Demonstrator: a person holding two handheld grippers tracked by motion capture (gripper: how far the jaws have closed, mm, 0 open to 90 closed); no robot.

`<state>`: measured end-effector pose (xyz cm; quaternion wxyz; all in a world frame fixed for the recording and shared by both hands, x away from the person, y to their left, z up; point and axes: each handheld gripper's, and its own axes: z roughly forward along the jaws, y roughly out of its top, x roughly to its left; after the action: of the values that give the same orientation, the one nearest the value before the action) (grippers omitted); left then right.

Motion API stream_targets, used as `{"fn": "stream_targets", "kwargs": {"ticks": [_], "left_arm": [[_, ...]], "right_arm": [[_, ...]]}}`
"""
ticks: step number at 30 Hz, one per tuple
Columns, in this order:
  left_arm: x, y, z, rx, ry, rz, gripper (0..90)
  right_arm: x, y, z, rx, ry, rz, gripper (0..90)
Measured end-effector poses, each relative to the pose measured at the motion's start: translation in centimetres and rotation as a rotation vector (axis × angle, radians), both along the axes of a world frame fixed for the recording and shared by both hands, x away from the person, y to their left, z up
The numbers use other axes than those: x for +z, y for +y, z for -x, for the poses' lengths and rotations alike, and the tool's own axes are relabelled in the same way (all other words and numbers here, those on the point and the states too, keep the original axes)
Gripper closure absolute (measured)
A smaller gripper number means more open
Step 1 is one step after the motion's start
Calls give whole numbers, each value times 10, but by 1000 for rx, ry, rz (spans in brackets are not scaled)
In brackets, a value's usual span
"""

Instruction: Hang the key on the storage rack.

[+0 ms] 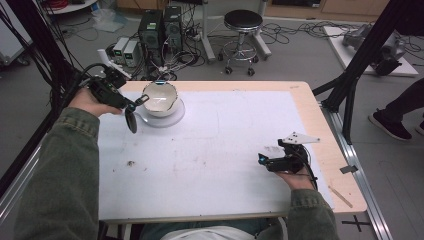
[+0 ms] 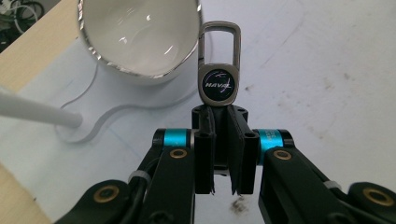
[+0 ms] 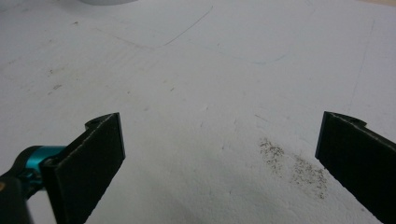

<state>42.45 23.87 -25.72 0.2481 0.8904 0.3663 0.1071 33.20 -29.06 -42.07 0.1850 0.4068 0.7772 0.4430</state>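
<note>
1. Black round stool (image 1: 243, 22) on floor beyond table, w/ cables around it
2. Two dark PC towers (image 1: 160, 29) left of stool
3. Black frame strut (image 1: 357, 60) at right
4. Person's dark shoe (image 1: 389, 125) far right

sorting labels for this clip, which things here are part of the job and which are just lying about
In the job, judging by the grip:
- left gripper, shut on the dark metal key fob with a clip loop
- white bowl with a silver rim on its clear round stand, beside the fob

Lying about:
- right gripper, open over the white table sheet
- black round stool
- computer towers
</note>
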Motion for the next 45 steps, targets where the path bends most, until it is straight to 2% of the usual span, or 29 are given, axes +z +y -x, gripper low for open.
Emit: {"fn": "stream_targets", "kwargs": {"ticks": [6,11,19,22,29,33,36,39,45], "left_arm": [[2,22,-4,54,9,23,817],[8,40,-4,91,-11,28,817],[11,65,-11,147,-20,1,817],[12,73,-12,156,-34,15,817],[19,93,-12,203,-106,86,817],[24,98,-11,228,-160,80,817],[25,104,-14,254,-164,81,817],[23,108,-17,276,-170,61,817],[21,110,-23,285,-175,66,817]], "right_arm": [[0,0,0,1,-2,3,3],[0,0,1,-2,4,8,3],[0,1,3,0,-2,27,3],[0,0,4,-5,-4,26,3],[-1,-2,7,-13,-3,32,4],[-1,-3,8,-17,-2,28,3],[-2,-2,8,-16,-2,34,4],[-2,-3,8,-15,0,38,4],[-2,-5,7,-27,2,41,4]]}}
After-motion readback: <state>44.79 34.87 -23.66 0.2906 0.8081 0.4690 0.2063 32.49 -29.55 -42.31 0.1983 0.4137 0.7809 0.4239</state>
